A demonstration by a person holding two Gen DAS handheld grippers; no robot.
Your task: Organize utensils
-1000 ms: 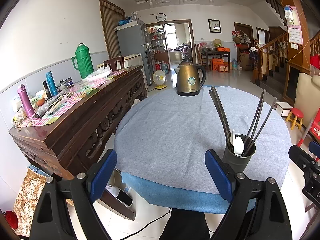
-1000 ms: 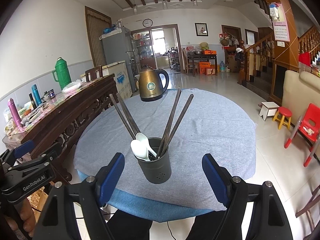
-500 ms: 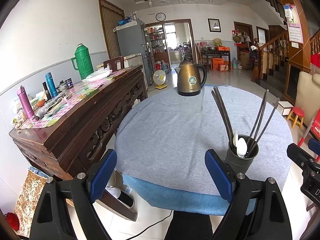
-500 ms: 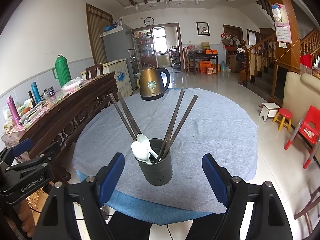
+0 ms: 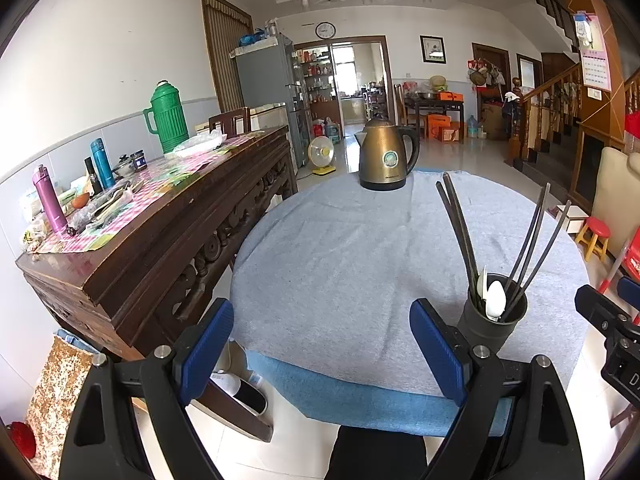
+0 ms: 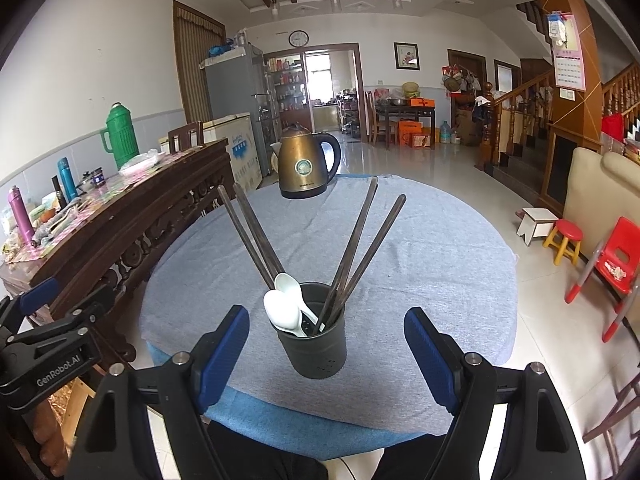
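Observation:
A dark grey utensil cup (image 6: 315, 340) stands near the front edge of the round table with the grey cloth (image 6: 440, 264). It holds several dark chopsticks (image 6: 360, 248) and two white spoons (image 6: 285, 306). The cup also shows in the left wrist view (image 5: 490, 320), at the right. My right gripper (image 6: 326, 350) is open and empty, its blue pads (image 6: 224, 348) either side of the cup, just in front of it. My left gripper (image 5: 322, 350) is open and empty, to the left of the cup at the table's front edge.
A brass kettle (image 6: 306, 168) stands at the far side of the table. A dark wooden sideboard (image 5: 160, 232) with flasks and clutter runs along the left. Red and yellow stools (image 6: 564, 236) and a red child's chair (image 6: 616, 260) stand on the floor at right.
Both grippers have drifted slightly; the cup sits a little lower and nearer in both views. Both stay open and empty.

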